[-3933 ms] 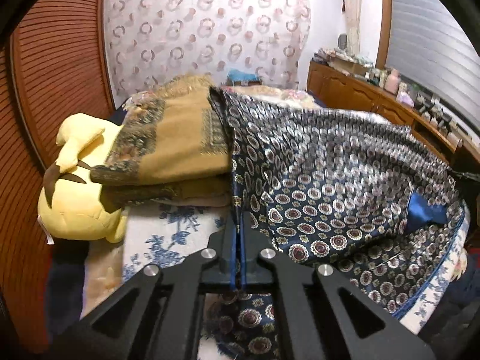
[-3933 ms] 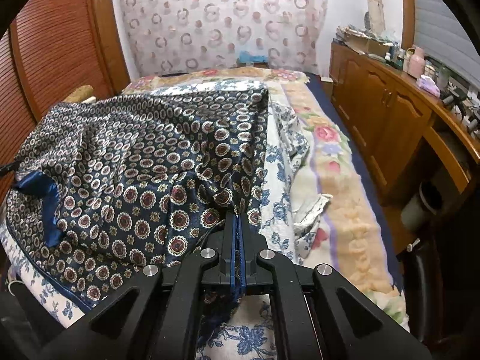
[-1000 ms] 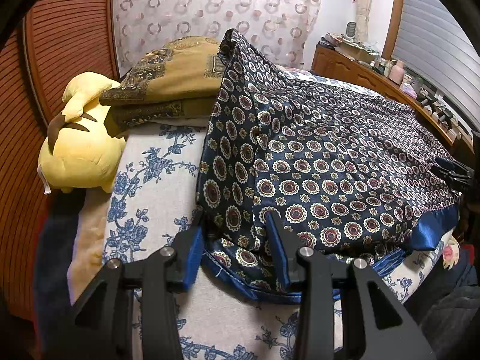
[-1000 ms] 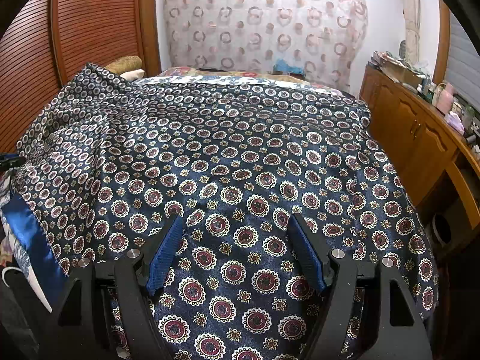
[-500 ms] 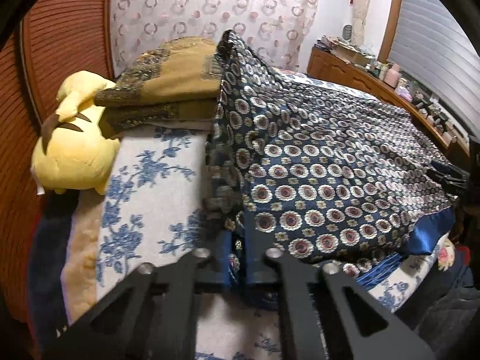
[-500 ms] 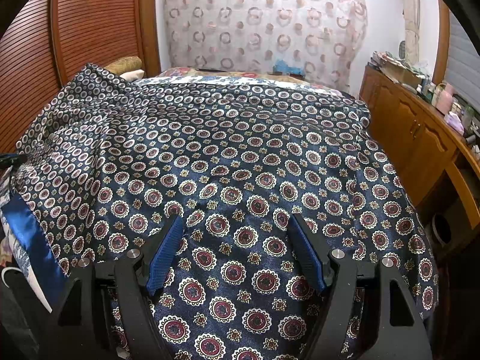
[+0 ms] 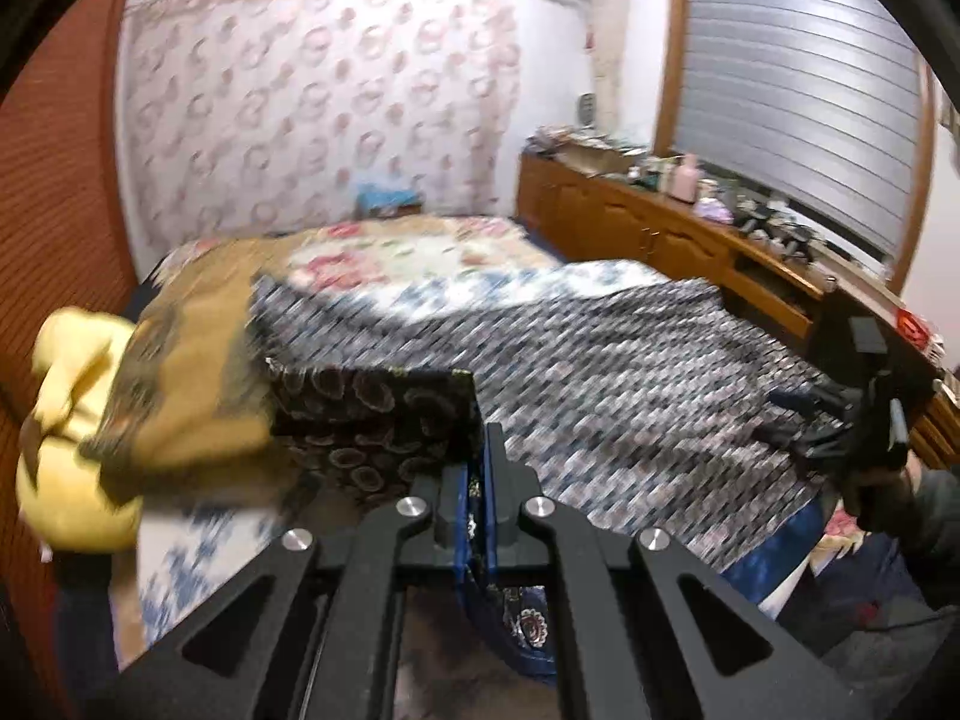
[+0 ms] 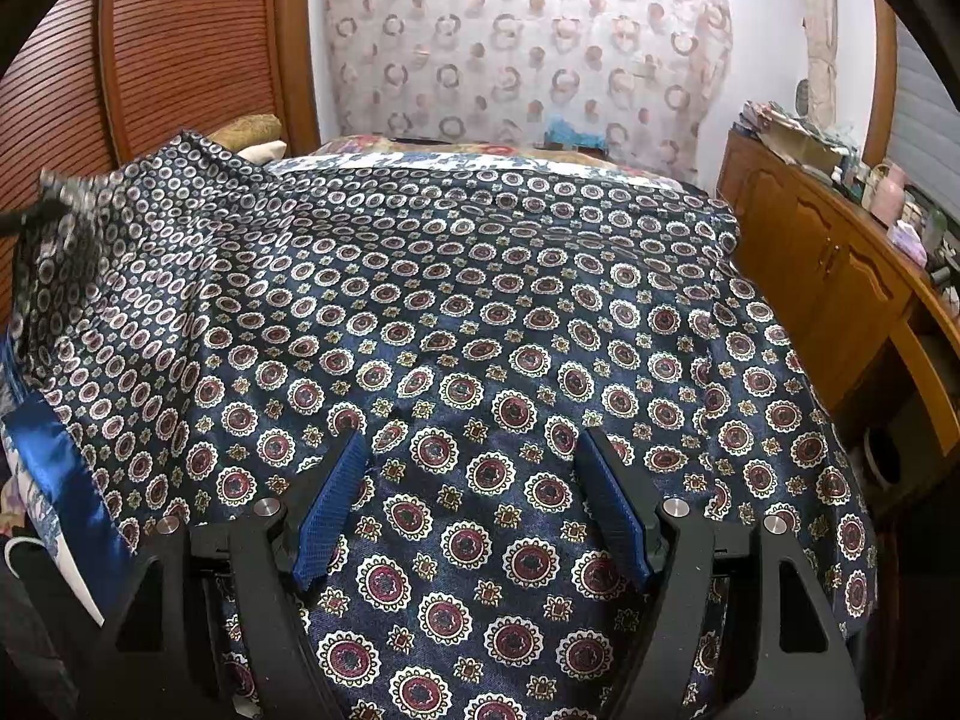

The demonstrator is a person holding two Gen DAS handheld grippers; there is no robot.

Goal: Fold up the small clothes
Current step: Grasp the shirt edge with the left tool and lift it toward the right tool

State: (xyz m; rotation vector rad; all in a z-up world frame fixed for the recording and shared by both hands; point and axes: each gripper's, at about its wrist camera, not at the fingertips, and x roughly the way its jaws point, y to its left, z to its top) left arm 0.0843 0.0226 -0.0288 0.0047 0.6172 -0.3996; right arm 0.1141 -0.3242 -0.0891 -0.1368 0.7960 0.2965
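Note:
A navy satin cloth (image 8: pixel 480 312) printed with round medallions lies spread over the bed; it also shows, motion-blurred, in the left wrist view (image 7: pixel 600 372). My left gripper (image 7: pixel 485 462) is shut on the cloth's blue-edged hem (image 7: pixel 474 516) and holds that corner raised, with a flap of dark fabric (image 7: pixel 372 414) standing up beside the fingers. My right gripper (image 8: pixel 474 510) is open just above the cloth's near edge, nothing between its blue pads (image 8: pixel 330 504). In the left wrist view the right gripper (image 7: pixel 864 420) appears at the far right, in a person's hand.
A yellow plush toy (image 7: pixel 66 420) and a folded tan blanket (image 7: pixel 192 360) sit at the bed's left. A floral sheet (image 7: pixel 420 252) covers the far part of the bed. A wooden cabinet (image 8: pixel 810 276) with clutter on top runs along the right. Slatted wooden doors (image 8: pixel 180 48) stand at left.
The left gripper's jaws closed on the cloth's near left hem, then it rose and swung, lifting that corner off the bed. The right gripper stayed still and open.

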